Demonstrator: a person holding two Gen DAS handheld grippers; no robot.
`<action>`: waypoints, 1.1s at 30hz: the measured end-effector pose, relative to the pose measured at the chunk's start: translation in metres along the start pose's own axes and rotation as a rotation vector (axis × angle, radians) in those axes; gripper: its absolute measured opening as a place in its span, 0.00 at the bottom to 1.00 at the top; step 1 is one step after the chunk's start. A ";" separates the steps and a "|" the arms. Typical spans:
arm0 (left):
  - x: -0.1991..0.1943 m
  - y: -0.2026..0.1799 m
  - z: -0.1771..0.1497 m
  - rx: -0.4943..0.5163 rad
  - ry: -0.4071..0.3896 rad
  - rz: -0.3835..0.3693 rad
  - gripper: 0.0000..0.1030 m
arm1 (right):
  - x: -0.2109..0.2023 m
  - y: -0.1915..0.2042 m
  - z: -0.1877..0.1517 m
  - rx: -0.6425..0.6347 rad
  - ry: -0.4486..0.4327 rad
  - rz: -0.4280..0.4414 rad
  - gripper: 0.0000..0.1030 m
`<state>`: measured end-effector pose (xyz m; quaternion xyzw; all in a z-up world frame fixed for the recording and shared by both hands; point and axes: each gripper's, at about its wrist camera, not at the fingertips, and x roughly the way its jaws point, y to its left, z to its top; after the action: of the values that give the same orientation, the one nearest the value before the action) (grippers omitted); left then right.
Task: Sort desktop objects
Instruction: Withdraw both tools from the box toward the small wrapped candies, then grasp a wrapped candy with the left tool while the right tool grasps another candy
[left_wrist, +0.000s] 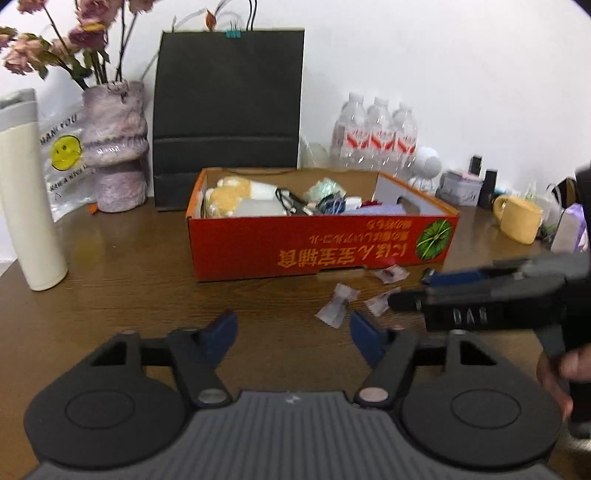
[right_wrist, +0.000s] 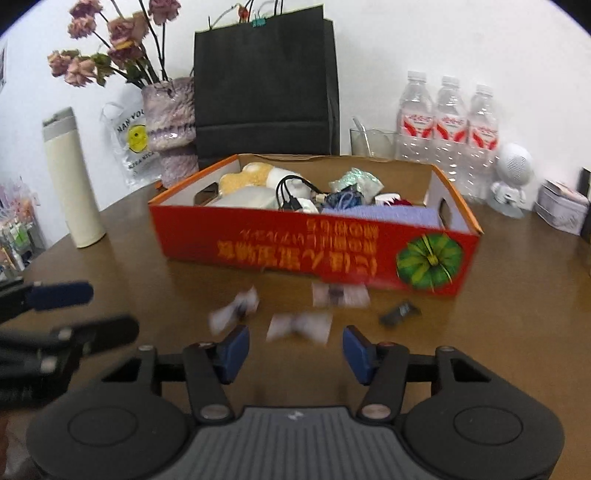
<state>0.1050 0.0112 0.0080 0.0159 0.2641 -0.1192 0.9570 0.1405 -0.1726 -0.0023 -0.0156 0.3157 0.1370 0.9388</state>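
Both hand-held grippers half-open, empty: left (left_wrist: 293, 334), right (right_wrist: 295, 349) above wrapped candies (right_wrist: 298, 326), touching nothing.

Brown table (left_wrist: 129, 288): red box (left_wrist: 314, 243), wrapped candies (left_wrist: 338, 304), thermos (left_wrist: 26, 192).

We see our left gripper (left_wrist: 293, 330) and right gripper (right_wrist: 295, 349): black linkage arms, silver pivot screws, blue pads, ribbed grey bodies, round black discs either side.

Box (left_wrist: 314, 243): red with yellow lettering and a green pumpkin print. Worktop (left_wrist: 129, 295): brown wood grain. Bag (left_wrist: 227, 110): black. Mug (left_wrist: 519, 219): yellow. Vase (left_wrist: 116, 147): mottled lilac. Flask (left_wrist: 27, 192): cream.
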 end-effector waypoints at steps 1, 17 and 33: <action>0.005 0.001 0.002 -0.003 0.012 -0.001 0.58 | 0.008 -0.002 0.004 0.000 -0.003 0.003 0.52; 0.064 -0.004 0.021 -0.032 0.088 -0.108 0.51 | 0.038 0.005 0.003 -0.114 0.025 -0.007 0.22; 0.085 -0.023 0.023 -0.003 0.153 -0.114 0.13 | 0.028 -0.022 0.003 -0.044 0.040 0.076 0.17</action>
<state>0.1818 -0.0315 -0.0148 0.0083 0.3372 -0.1715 0.9257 0.1698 -0.1859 -0.0178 -0.0272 0.3318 0.1791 0.9258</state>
